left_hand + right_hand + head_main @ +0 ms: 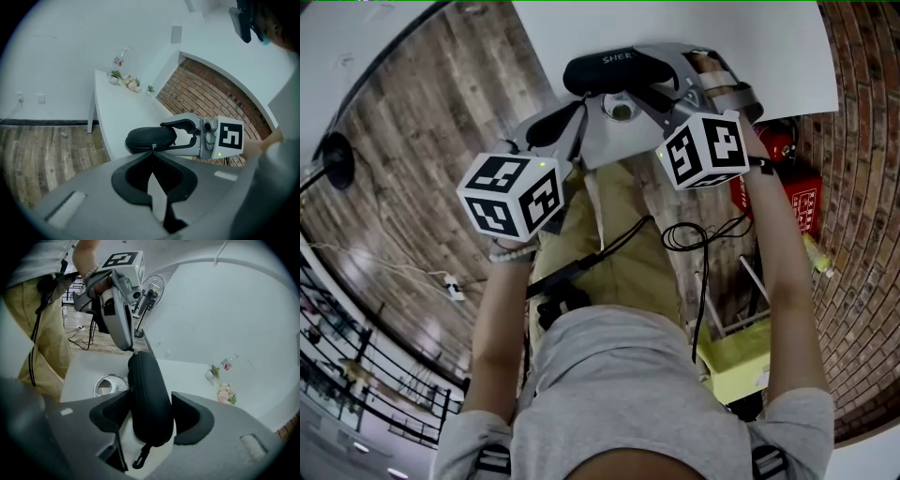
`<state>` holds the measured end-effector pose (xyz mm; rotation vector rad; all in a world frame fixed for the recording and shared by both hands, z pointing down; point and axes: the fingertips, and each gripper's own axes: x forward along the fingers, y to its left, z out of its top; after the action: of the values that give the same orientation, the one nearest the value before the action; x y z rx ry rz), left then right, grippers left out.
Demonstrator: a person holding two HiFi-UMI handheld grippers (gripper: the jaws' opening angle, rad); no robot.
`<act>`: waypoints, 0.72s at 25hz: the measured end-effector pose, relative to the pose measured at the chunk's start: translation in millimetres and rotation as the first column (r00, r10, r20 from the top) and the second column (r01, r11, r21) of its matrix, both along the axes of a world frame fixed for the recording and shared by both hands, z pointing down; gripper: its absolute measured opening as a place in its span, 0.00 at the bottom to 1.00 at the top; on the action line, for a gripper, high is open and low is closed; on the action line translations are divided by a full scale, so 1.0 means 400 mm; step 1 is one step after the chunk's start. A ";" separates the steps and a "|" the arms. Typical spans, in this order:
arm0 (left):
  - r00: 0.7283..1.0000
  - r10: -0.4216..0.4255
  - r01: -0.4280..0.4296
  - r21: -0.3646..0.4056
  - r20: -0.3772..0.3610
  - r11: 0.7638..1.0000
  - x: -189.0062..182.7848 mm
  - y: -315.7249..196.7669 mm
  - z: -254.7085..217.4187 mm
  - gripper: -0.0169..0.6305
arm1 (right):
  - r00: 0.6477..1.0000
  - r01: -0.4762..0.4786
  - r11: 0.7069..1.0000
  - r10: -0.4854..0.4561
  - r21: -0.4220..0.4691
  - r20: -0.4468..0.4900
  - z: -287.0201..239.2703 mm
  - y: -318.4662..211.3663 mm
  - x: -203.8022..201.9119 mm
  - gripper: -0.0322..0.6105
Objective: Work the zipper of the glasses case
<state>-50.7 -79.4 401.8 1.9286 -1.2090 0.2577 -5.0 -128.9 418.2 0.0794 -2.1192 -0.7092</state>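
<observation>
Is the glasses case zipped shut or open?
Shut, it looks. The halves of the glasses case meet with no gap, and the zipper pull sits at its end, pinched by the left claw.

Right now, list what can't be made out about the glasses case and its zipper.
- The zipper pull: too small in the left gripper view to tell whether the left hand-held gripper pinches it.
- How far the glasses case is unzipped: seam too fine in every view.
- The round metal thing: partly behind a jaw of the right hand-held gripper, right gripper view.
</observation>
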 end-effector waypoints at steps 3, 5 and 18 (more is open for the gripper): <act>1.000 -0.002 0.002 0.001 0.005 1.000 -0.007 0.001 0.000 0.06 | 1.000 -0.001 1.000 0.001 0.002 0.001 -0.001 0.001 -0.001 0.48; 1.000 -0.005 0.005 0.001 0.006 1.000 -0.012 0.001 0.001 0.06 | 1.000 0.000 1.000 0.000 0.003 0.000 0.001 0.001 -0.001 0.48; 0.999 -0.027 0.028 -0.006 0.037 1.000 -0.049 0.000 0.019 0.06 | 1.000 -0.001 1.000 0.001 0.005 0.004 0.004 0.000 0.004 0.48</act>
<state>-70.2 -79.3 409.4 1.9074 -1.2563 0.2838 -3.6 -128.9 419.8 0.0850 -2.1207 -0.7141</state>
